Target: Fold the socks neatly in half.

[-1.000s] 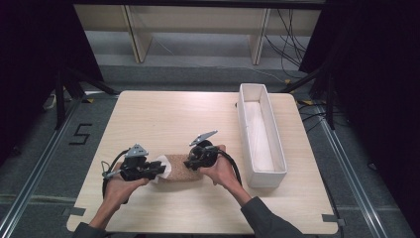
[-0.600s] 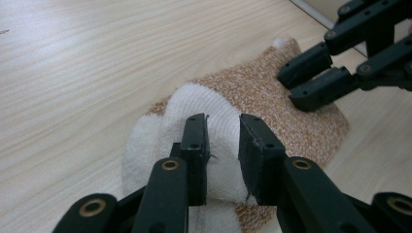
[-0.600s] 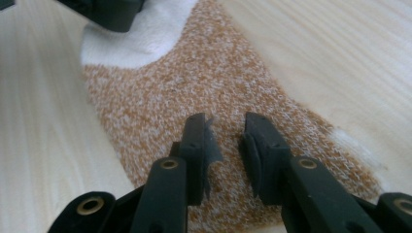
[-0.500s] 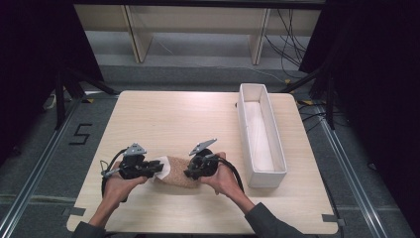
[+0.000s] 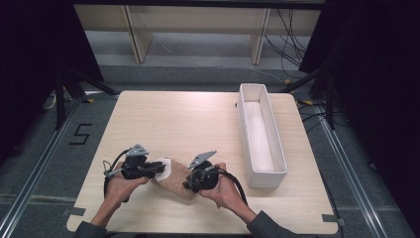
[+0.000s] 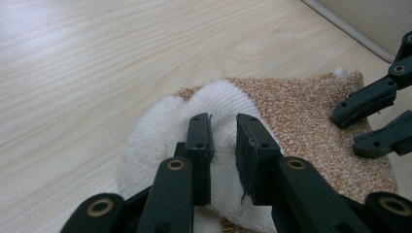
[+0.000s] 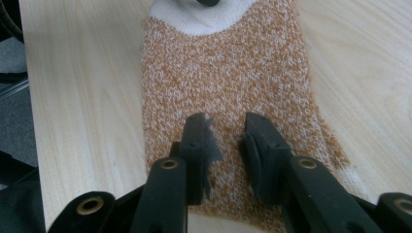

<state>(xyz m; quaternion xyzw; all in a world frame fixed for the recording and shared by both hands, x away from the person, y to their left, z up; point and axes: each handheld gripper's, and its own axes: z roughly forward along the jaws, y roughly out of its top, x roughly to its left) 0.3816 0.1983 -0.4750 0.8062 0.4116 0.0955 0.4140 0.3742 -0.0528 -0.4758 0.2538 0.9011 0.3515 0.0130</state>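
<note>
An orange-speckled sock [image 5: 174,184] with a white end lies slantwise near the table's front edge, between my two grippers. My left gripper [image 5: 159,168] is on the white end [image 6: 160,131]. Its jaws have just been closing and now pinch a raised fold of white knit [image 6: 223,131]. My right gripper [image 5: 188,185] comes in from the other side and is shut on the speckled part [image 7: 223,68], with fabric bunched between its narrow jaws [image 7: 226,128]. The left gripper view also shows the right gripper's jaw tips [image 6: 374,111] resting on the sock's far end.
A long white tray [image 5: 243,124] stands along the right side of the wooden table [image 5: 173,119]. Dark stands, cables and shelf legs surround the table on the floor beyond its edges.
My right gripper has moved toward the front edge, and the sock's end has swung with it from level to slanted. The left hand has stayed in place.
</note>
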